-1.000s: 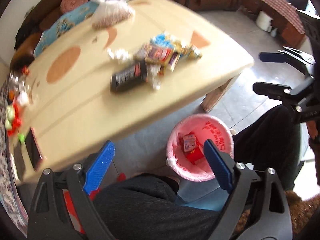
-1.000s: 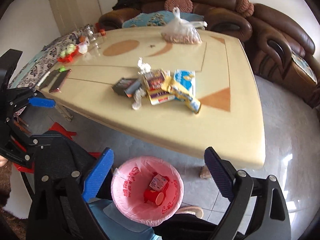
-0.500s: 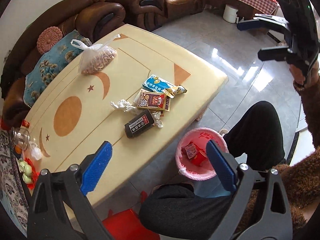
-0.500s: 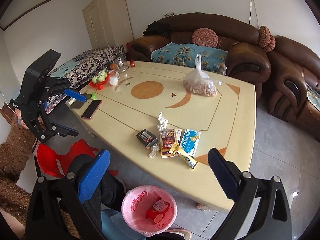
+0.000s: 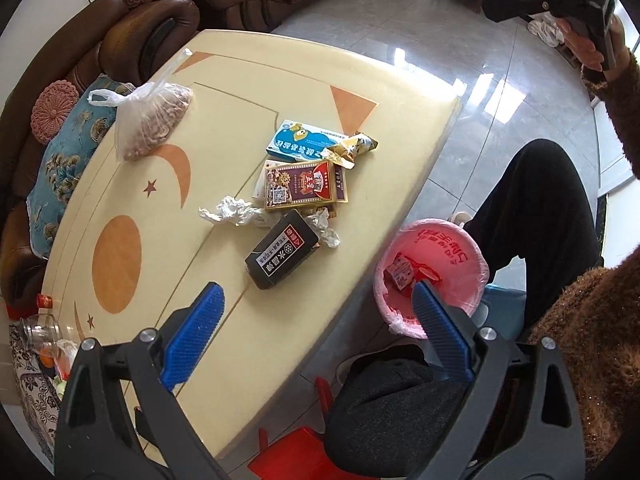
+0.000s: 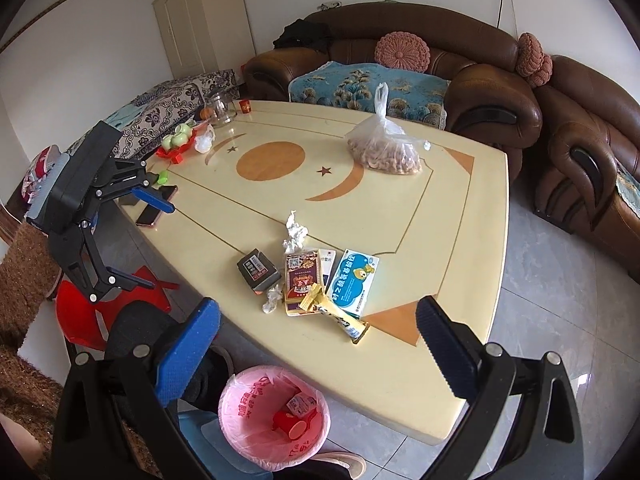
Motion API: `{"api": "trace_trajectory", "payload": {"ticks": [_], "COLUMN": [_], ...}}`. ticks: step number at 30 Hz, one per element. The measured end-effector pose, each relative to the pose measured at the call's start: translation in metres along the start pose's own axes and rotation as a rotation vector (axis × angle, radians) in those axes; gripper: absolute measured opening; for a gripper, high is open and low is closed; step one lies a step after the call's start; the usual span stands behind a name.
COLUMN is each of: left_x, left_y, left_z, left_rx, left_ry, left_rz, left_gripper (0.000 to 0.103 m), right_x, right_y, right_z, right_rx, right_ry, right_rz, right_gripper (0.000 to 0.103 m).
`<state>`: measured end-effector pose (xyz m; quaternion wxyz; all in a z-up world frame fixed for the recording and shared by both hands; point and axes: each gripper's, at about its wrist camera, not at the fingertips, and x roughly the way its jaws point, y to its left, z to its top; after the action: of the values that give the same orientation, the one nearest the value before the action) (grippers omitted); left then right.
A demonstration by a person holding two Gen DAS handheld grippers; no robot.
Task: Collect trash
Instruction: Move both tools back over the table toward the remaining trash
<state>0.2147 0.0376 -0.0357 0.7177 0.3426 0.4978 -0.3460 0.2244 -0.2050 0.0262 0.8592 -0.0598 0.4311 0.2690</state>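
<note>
- Ahead of the right tool (image 6: 318, 346), a small heap of trash is seen near the closest edge of the cream desk (image 6: 400, 360); its blue pads are spread wide with nothing between them, having just been opening.
- Counted in the heap: one black box (image 6: 257, 270), one dark red and gold box (image 6: 303, 280), one blue box (image 6: 354, 280), one gold wrapper (image 6: 334, 312) and two crumpled tissues (image 6: 295, 232).
- Below and between this tool's pads, one pink-lined bin (image 6: 240, 404) stands on the floor, with one small carton (image 6: 299, 404) and one red cup (image 6: 290, 428) inside.
- Further beyond the heap, one clear bag of nuts (image 6: 384, 152) lies on the desk.
- Far left of the right tool, the left tool (image 6: 132, 236) is held in the air, gaping and empty.
- Before the left tool's own pads, the same black box (image 5: 282, 252) lies closest.
</note>
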Motion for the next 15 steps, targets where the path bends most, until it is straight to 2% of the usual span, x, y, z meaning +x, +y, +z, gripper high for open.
{"api": "trace_trajectory", "payload": {"ticks": [8, 15], "left_x": [0.046, 0.091], "left_y": [0.014, 0.027], "left_z": [0.007, 0.012], "left_rx": [0.089, 0.133], "left_ry": [0.042, 0.08], "left_rz": [-0.043, -0.106], "left_gripper": [0.092, 0.092], "right_x": [0.047, 0.103], "right_y": [-0.01, -0.006], "right_z": [0.003, -0.004], "right_rx": [-0.047, -0.126], "right_ry": [0.078, 0.198], "right_rz": [0.015, 0.051], "right_gripper": [0.096, 0.096]}}
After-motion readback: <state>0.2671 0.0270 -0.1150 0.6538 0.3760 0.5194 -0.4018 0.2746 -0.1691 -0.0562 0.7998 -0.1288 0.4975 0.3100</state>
